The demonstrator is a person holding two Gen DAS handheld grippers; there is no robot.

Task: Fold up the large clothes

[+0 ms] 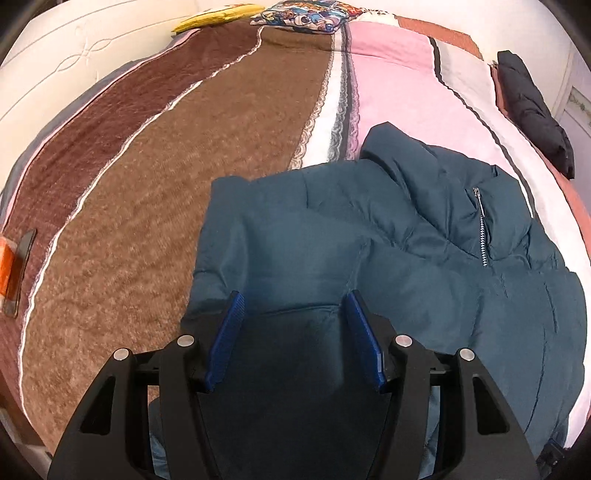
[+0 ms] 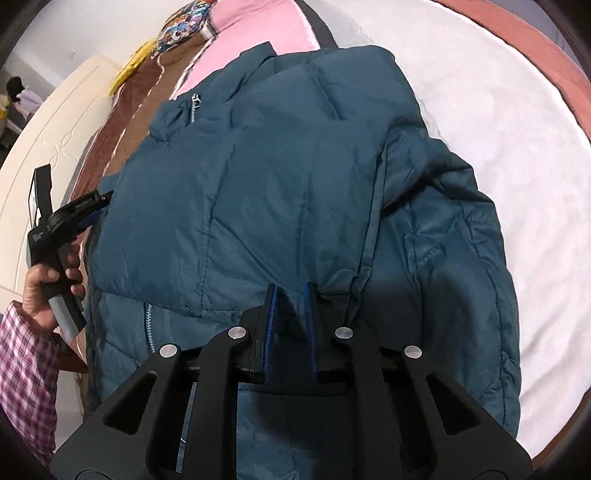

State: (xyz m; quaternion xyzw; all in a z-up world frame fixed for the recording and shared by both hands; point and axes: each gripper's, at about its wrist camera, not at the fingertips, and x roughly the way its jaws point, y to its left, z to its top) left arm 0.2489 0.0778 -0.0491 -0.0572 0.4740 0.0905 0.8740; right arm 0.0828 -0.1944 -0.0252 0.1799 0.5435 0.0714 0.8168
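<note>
Striped bedspread (image 1: 229, 155); yellow pillow (image 1: 218, 16); black garment (image 1: 532, 110) (far edge).

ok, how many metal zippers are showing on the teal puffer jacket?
2. One short zipper near the teal puffer jacket's far-left corner, one long zipper along its near-left edge. Folds may hide others.

A teal quilted puffer jacket (image 2: 280, 192) lies spread on a bed (image 2: 480, 122), its padded panels creased and partly folded over one another. A sleeve (image 2: 332, 103) is laid across the body, running up toward the collar end. A silver zipper (image 1: 483, 236) on the chest stands partly closed, its pull (image 1: 477, 192) lying flat against the fabric; a second stretch of zipper teeth (image 2: 149, 328) shows at the lower front edge. The garment rests mostly on the pink and white part of the bedcover, with one edge (image 1: 221, 206) reaching onto the brown stripe. Its hem end bunches into loose folds (image 2: 458, 280).
</note>
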